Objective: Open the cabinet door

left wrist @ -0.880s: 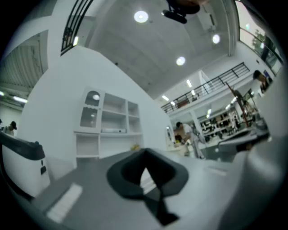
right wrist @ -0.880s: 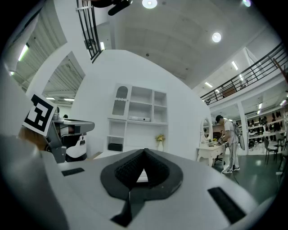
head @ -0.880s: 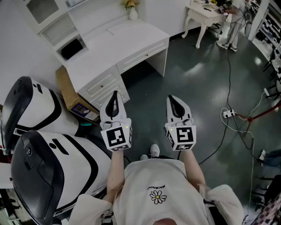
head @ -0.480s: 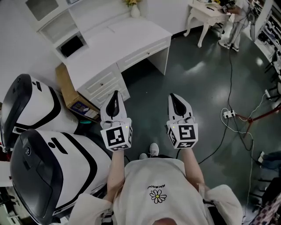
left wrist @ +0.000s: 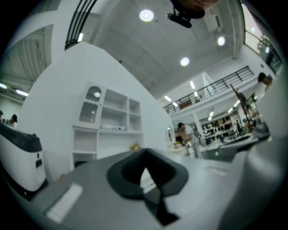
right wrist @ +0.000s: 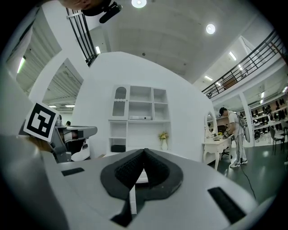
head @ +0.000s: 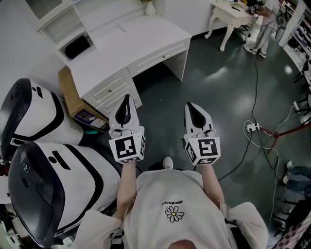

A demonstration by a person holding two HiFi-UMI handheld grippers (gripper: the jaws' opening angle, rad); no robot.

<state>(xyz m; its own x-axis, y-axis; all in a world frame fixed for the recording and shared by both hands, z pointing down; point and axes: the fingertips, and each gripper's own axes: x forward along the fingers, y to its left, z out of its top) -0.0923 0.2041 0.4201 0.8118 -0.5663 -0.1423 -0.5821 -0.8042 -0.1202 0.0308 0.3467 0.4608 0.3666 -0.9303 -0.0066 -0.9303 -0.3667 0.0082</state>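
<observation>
A white desk (head: 131,44) with a shelf hutch stands ahead of me in the head view. The hutch's arched glass cabinet door (right wrist: 119,101) is closed, at the upper left of the shelves, and it also shows as the cabinet door (left wrist: 92,106) in the left gripper view. My left gripper (head: 126,98) is held above the floor just short of the desk's drawer stack (head: 111,91), jaws shut with nothing between them. My right gripper (head: 190,106) hovers beside it over the dark floor, also shut and empty. Both point level at the hutch, well apart from it.
Two large white-and-black machines (head: 34,116) (head: 53,180) crowd the left side. A cardboard box (head: 73,99) sits between them and the desk. A vase (head: 149,8) stands on the desk. A small white table (head: 228,13) and floor cables (head: 253,127) lie to the right, where a person (right wrist: 231,130) stands.
My left gripper has edged forward toward the desk's drawers. The right gripper has hardly moved. Both have stayed shut.
</observation>
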